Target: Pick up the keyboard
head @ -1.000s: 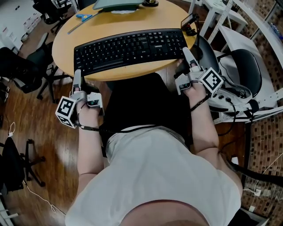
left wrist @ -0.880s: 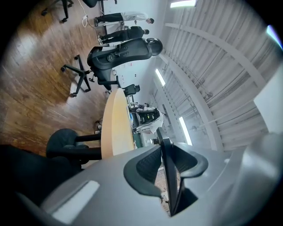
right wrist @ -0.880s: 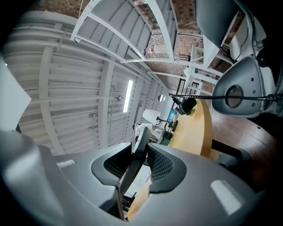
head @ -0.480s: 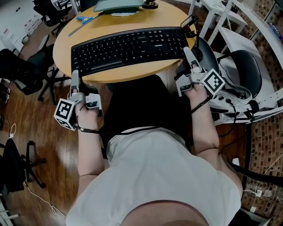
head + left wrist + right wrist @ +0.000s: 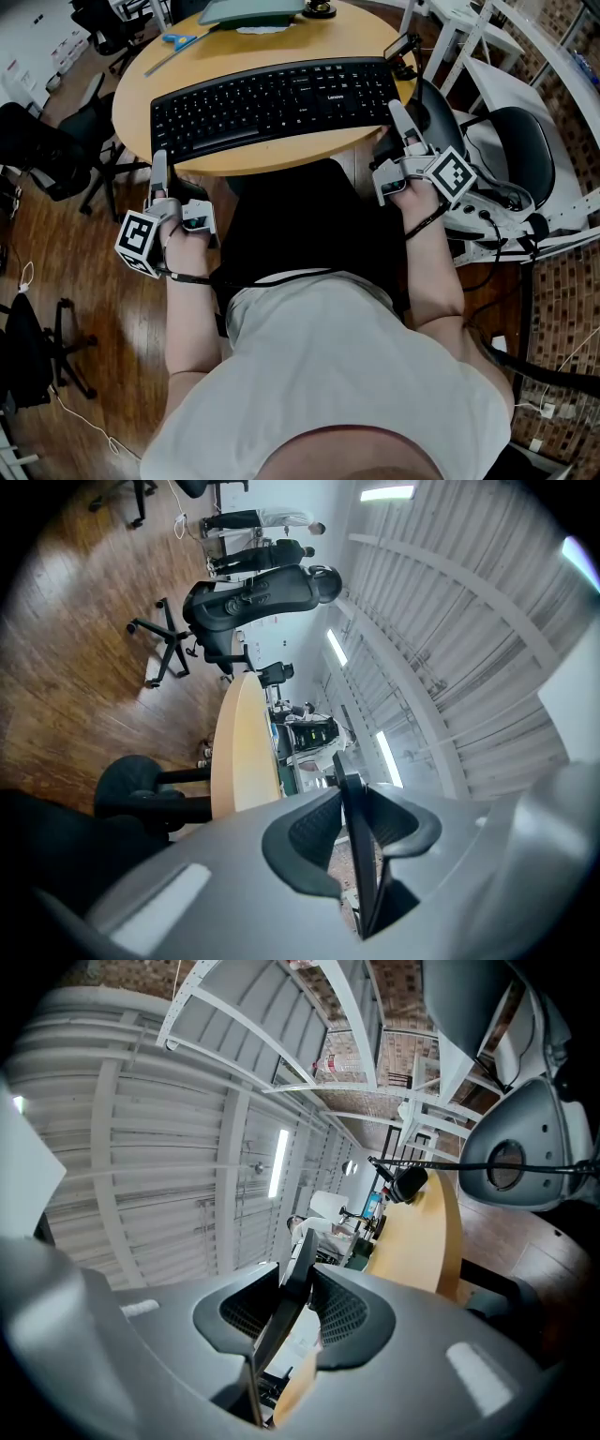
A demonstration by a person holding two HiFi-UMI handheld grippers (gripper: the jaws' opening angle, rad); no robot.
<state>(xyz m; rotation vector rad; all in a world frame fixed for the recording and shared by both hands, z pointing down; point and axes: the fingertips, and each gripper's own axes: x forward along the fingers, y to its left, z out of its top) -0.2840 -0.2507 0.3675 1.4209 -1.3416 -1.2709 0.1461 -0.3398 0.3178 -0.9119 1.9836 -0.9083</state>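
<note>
A black keyboard (image 5: 272, 101) lies across the round wooden table (image 5: 281, 42), its front edge over the near rim. My left gripper (image 5: 160, 161) is shut on the keyboard's left front corner, and my right gripper (image 5: 397, 109) is shut on its right end. In the left gripper view the keyboard (image 5: 361, 855) shows edge-on as a thin dark plate pinched in the left gripper (image 5: 354, 808). The right gripper view shows the same thin edge of the keyboard (image 5: 277, 1321) clamped in the right gripper (image 5: 295, 1288). Both hands sit below the table's near edge.
Blue scissors (image 5: 178, 37) and a grey-green object (image 5: 248, 9) lie at the table's far side, with a small black device (image 5: 401, 45) at its right rim. Office chairs stand to the left (image 5: 56, 141) and right (image 5: 520, 141). The person's lap fills the space under the near edge.
The keyboard and my left gripper have shifted slightly to the left; the right gripper has stayed put and both grips are unchanged.
</note>
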